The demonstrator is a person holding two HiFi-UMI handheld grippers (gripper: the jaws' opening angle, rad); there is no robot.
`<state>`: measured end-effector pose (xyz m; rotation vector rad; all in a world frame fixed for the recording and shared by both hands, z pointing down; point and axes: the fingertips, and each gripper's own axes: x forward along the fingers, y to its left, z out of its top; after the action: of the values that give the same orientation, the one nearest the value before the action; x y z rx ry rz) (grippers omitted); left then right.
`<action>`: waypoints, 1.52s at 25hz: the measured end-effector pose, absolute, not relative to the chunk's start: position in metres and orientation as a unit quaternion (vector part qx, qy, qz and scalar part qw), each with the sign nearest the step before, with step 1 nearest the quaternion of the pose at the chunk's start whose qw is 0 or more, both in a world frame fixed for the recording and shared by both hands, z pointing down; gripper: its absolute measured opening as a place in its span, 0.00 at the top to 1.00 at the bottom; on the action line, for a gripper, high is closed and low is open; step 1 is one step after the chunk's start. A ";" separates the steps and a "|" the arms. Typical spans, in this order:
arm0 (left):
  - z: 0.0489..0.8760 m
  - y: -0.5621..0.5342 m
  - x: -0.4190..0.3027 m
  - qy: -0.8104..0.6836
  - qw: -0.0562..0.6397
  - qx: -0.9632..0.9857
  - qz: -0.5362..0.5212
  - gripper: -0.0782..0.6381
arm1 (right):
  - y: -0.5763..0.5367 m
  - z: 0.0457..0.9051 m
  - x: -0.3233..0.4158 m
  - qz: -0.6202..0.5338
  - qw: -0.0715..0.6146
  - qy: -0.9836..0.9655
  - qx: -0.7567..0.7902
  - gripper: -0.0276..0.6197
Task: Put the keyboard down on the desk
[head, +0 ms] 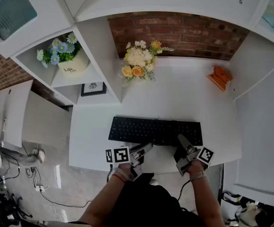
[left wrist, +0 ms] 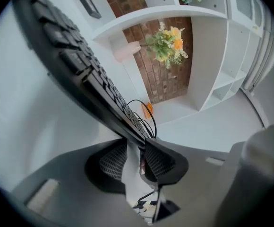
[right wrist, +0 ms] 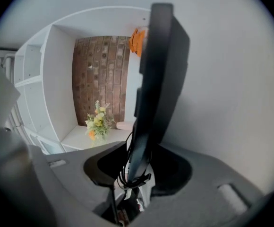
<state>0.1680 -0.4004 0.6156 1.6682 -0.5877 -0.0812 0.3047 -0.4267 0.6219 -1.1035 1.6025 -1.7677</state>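
Only in the head view: the whole black keyboard [head: 155,130], flat on the white surface [head: 189,98] and parallel to its front edge. Left tool [head: 148,147] at the near side of the keyboard around its middle, right tool [head: 181,140] further toward its right end. Only in the gripper views: a thin black cable [left wrist: 154,123] looping off the keyboard's edge (bunched between the jaws in the right gripper view), and a pale pink vase [left wrist: 126,51] under the yellow and white flowers [head: 139,60], hidden by the blooms from above. In all three views, an orange thing [head: 219,75] near the back right corner of the surface, in front of the brick wall [head: 175,32]. In the shelf [head: 97,56] at the surface's back left corner, seen from the head alone: a white pot [head: 75,66] full of blue flowers [head: 61,48] in the upper compartment, a framed picture [head: 93,88] in the one below. Left tool released, jaws partly apart: bare surface in the gap between the ribbed pads, keyboard's edge ending right at the jaw tips, contact with one tip hard to judge. Right tool released too, jaws wide: keyboard's edge between them with a gap to the pad on each side, nothing clenched.
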 end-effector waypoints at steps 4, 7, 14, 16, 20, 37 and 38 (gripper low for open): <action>0.619 -0.409 0.163 -0.273 0.649 0.708 -0.057 0.73 | -0.409 0.619 0.305 -0.647 0.219 0.618 -0.388 0.72; 0.621 -0.414 0.161 -0.281 0.655 0.699 -0.064 0.74 | -0.392 0.621 0.302 -0.652 0.159 0.642 -0.372 0.71; 0.623 -0.421 0.161 -0.290 0.661 0.688 -0.069 0.75 | -0.365 0.622 0.292 -0.632 0.007 0.701 -0.331 0.71; 0.625 -0.421 0.161 -0.289 0.665 0.686 -0.066 0.75 | -0.360 0.622 0.288 -0.623 -0.024 0.715 -0.315 0.73; 0.630 -0.419 0.161 -0.289 0.676 0.676 -0.055 0.76 | -0.355 0.625 0.286 -0.607 -0.064 0.727 -0.313 0.87; 0.640 -0.401 0.152 -0.274 0.671 0.688 0.030 0.86 | -0.351 0.634 0.292 -0.604 -0.026 0.715 -0.351 0.96; 0.640 -0.402 0.150 -0.278 0.667 0.691 0.029 0.87 | -0.351 0.633 0.292 -0.600 -0.023 0.718 -0.352 0.96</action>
<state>0.1497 -0.4017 0.6399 1.5597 -0.6263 0.0645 0.2918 -0.3515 0.6329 -1.1242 2.2888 -1.9141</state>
